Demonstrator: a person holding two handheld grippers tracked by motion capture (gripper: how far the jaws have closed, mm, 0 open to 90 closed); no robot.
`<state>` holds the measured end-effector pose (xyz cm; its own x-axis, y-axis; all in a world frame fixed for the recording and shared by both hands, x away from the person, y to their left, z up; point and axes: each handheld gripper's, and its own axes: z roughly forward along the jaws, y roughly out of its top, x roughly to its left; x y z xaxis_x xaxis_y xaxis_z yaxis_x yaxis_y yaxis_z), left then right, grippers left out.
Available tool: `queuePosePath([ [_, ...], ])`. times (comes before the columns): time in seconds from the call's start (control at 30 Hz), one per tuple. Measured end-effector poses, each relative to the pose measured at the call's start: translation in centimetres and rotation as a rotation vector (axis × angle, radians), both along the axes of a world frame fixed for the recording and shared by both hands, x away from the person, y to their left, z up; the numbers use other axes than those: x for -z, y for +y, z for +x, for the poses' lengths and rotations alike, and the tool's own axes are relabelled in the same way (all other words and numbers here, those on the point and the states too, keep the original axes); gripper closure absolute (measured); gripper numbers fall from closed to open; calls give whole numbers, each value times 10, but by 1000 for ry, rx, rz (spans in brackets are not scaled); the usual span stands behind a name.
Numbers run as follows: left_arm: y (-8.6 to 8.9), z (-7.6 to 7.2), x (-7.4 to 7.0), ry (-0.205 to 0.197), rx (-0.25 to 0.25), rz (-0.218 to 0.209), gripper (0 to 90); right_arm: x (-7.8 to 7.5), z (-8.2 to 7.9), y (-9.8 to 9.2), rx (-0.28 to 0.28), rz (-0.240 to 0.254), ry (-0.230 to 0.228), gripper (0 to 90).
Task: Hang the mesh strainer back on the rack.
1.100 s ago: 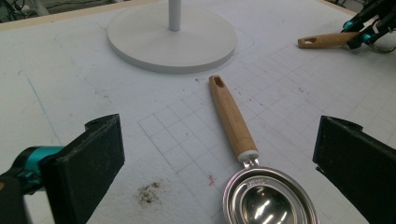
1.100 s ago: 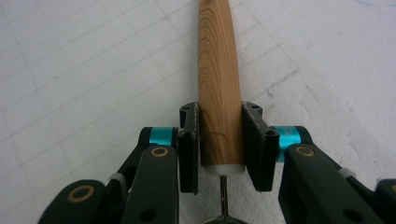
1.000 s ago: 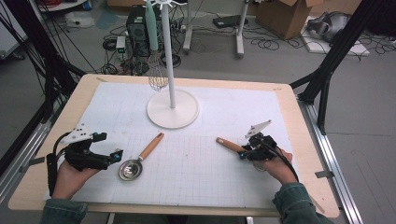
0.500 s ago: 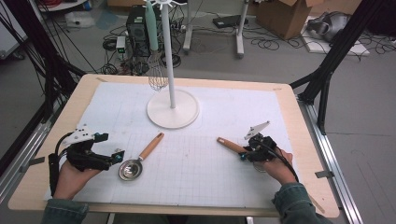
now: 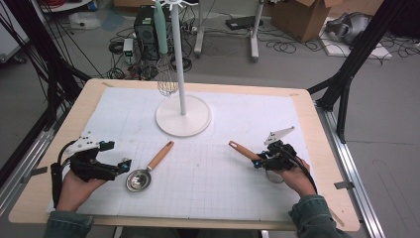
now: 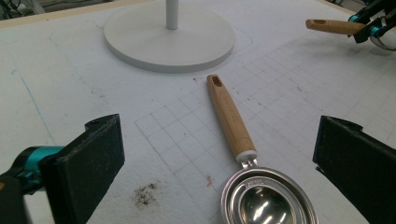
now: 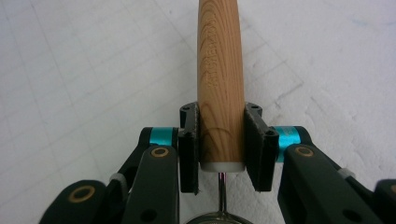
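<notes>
A measuring spoon with a wooden handle and a steel bowl lies on the white mat at the front left. My left gripper sits just left of its bowl, open, its jaws wide on either side of the bowl in the left gripper view. At the right, my right gripper is shut on the wooden handle of a second spoon. The handle points away to the upper left and is lifted a little off the mat. Its metal bowl sits under the hand.
A white stand with a round base rises at the mat's middle back. A wire whisk with a pale green handle hangs from its top. The wooden table edge runs along the right.
</notes>
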<state>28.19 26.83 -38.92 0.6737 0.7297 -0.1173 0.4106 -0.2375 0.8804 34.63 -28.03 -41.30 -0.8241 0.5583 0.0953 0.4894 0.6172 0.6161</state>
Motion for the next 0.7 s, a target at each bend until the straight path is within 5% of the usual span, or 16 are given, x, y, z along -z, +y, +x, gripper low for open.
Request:
queuePosePath([
  [0.7, 0, 2, 2, 8, 11, -12, 25, -15, -3, 12, -19, 152, -43, 701],
])
